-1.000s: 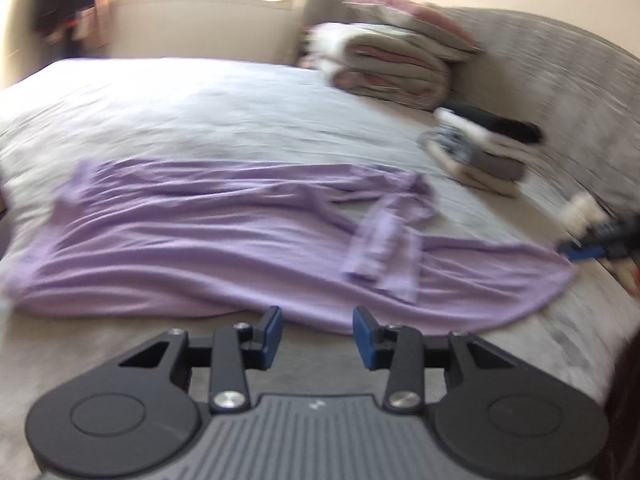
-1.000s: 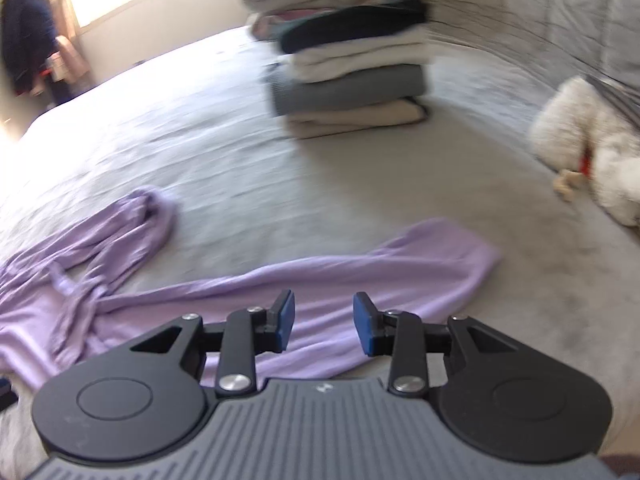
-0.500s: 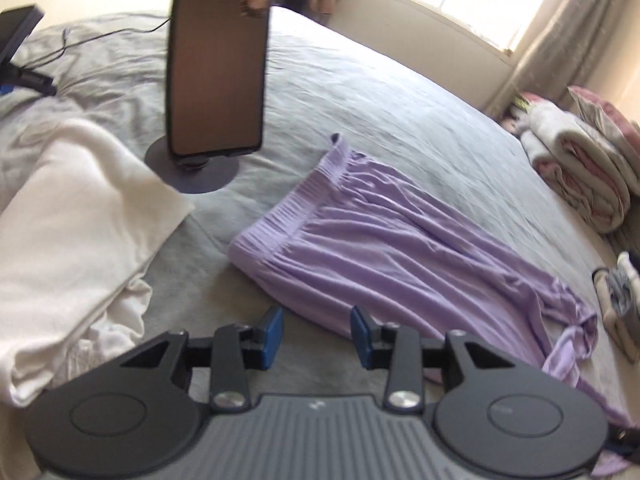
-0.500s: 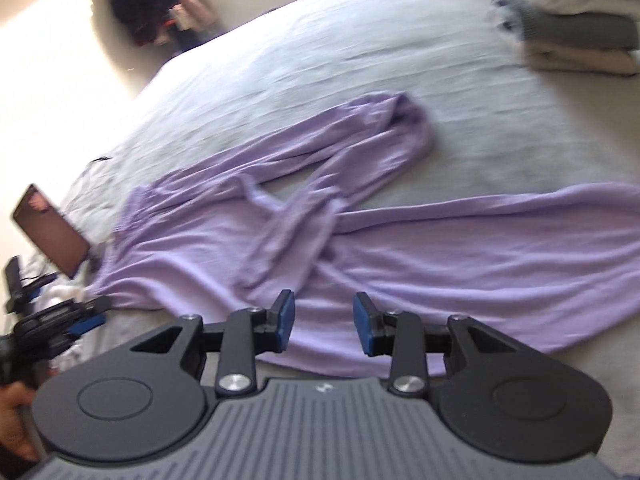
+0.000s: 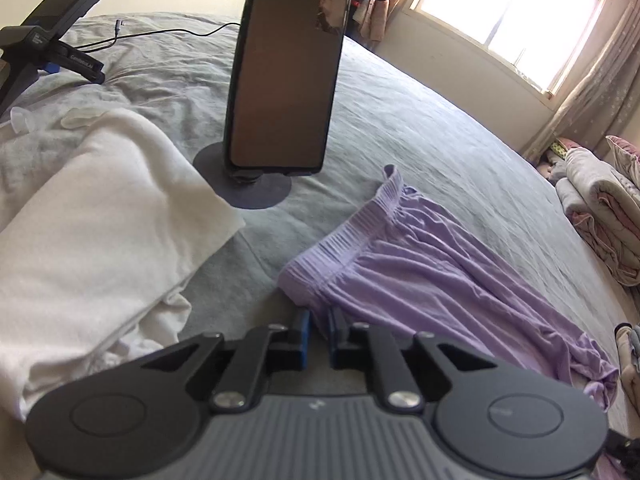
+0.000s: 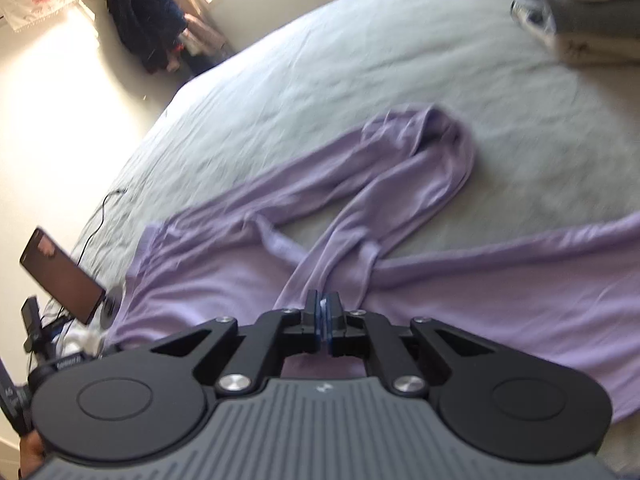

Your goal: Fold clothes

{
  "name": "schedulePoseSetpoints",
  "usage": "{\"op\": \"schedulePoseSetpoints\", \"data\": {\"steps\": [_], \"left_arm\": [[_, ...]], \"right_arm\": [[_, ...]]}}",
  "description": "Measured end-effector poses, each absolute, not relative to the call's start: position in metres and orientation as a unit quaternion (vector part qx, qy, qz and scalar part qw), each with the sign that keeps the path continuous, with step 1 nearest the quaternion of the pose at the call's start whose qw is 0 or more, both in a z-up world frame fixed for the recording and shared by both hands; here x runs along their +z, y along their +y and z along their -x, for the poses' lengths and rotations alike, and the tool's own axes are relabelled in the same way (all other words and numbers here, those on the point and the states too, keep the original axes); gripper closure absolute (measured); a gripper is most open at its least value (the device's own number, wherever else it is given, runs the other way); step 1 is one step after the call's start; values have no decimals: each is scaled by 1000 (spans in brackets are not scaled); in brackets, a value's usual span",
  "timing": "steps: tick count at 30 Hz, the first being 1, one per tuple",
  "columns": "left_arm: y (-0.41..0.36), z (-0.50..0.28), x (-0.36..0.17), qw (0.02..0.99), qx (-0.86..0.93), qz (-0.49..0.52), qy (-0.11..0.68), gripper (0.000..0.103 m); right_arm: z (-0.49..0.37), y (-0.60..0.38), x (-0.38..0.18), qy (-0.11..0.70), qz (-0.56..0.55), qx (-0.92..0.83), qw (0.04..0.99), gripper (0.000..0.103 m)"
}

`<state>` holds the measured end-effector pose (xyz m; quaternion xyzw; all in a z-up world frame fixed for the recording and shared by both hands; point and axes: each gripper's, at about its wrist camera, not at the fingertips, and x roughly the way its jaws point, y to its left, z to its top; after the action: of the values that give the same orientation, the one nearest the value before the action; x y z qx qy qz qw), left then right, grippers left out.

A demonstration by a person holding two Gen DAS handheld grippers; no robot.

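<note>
The left gripper (image 5: 319, 326) has its jaws drawn narrow, a slim gap between the blue pads, and the near corner of the purple trousers (image 5: 420, 280) runs into that gap; it is pinching the waistband corner; ahead and to the right of those jaws the garment fans out across the grey bed cover (image 5: 420, 128). Ahead and left of the jaws stands a dark phone (image 5: 286, 76) upright on a round stand (image 5: 244, 194); just left of the jaws lies a heap of white cloth (image 5: 104, 224), with a black device (image 5: 48, 32) and a thin cable (image 5: 160, 34) beyond it.

The right gripper (image 6: 322, 320) has its jaws pressed together, with a sliver of pale fabric between the pads; it seems clamped on a fold of the trousers, though blur makes the hold hard to confirm; ahead of these jaws one leg loops out and doubles back, the other runs off to the right.

Far ahead and right of the right jaws sits a stack of folded clothes (image 6: 580, 20); far ahead and left a dark garment (image 6: 148, 20) hangs by the wall; beyond the left jaws a bright window (image 5: 508, 20) and rolled bedding (image 5: 600, 204) at the right edge.
</note>
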<state>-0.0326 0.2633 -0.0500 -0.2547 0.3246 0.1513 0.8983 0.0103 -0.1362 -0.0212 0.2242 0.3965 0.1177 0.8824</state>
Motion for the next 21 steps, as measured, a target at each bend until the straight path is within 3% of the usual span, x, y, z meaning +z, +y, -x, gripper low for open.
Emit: {"op": "schedulePoseSetpoints", "data": {"steps": [7, 9, 13, 14, 15, 21], "left_arm": [[265, 32, -50, 896, 153, 262, 324, 96], [265, 32, -50, 896, 153, 260, 325, 96], [264, 31, -50, 895, 153, 260, 328, 96], [264, 31, -50, 895, 153, 259, 328, 96], [263, 31, -50, 896, 153, 258, 328, 96], [263, 31, -50, 897, 151, 256, 328, 96]], "right_arm": [[-13, -145, -12, 394, -192, 111, 892, 101], [-14, -147, -9, 393, -183, 109, 894, 91], [-15, -149, -6, 395, -167, 110, 897, 84], [-14, -142, -10, 402, -169, 120, 892, 70], [-13, -135, -14, 407, -172, 129, 888, 63], [-15, -90, -37, 438, -164, 164, 869, 65]]}}
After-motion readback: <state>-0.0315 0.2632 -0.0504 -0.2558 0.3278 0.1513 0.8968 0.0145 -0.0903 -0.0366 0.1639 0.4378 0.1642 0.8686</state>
